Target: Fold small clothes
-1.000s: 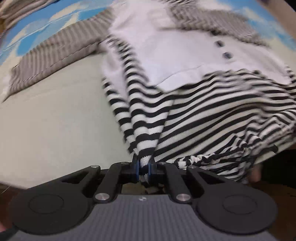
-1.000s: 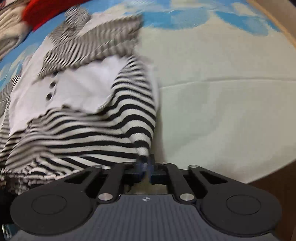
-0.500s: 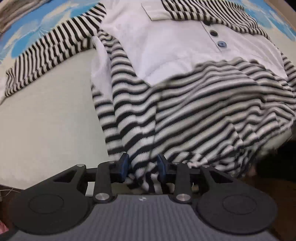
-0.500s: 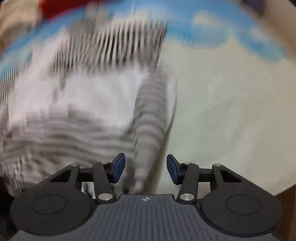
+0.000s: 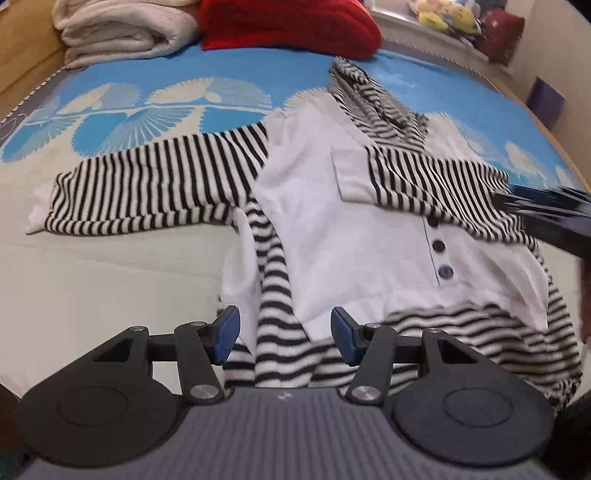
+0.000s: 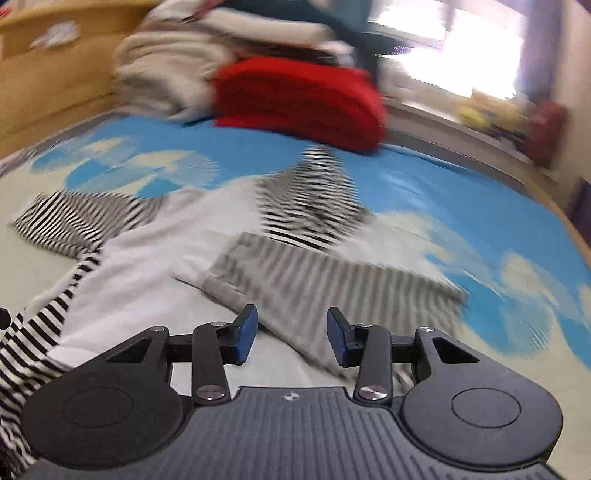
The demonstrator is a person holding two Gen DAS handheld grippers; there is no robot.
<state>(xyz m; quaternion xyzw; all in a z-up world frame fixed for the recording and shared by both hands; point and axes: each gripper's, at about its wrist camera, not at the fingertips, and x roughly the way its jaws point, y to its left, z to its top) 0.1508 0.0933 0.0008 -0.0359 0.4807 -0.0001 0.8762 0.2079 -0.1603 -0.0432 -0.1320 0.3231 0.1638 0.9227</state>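
Note:
A small black-and-white striped hooded top with a white chest panel (image 5: pixel 332 236) lies on the bed. Its left sleeve (image 5: pixel 155 184) stretches out sideways; its right sleeve (image 5: pixel 436 177) is folded across the chest. My left gripper (image 5: pixel 284 332) is open over the striped hem, which lies loose between the jaws. My right gripper (image 6: pixel 291 332) is open above the folded right sleeve (image 6: pixel 325 280), holding nothing. The right wrist view is blurred. The right gripper also shows as a dark blur in the left wrist view (image 5: pixel 546 214).
The bed has a blue and cream fan-patterned cover (image 5: pixel 147 107). A red folded blanket (image 5: pixel 288 26) and a cream one (image 5: pixel 125 29) lie at the head, by a wooden headboard (image 6: pixel 48 81). Soft toys (image 5: pixel 443 18) sit on a ledge at the back right.
Both grippers were shut on the striped hem and have opened and let it go. Both have since risen and tilted up toward the head of the bed.

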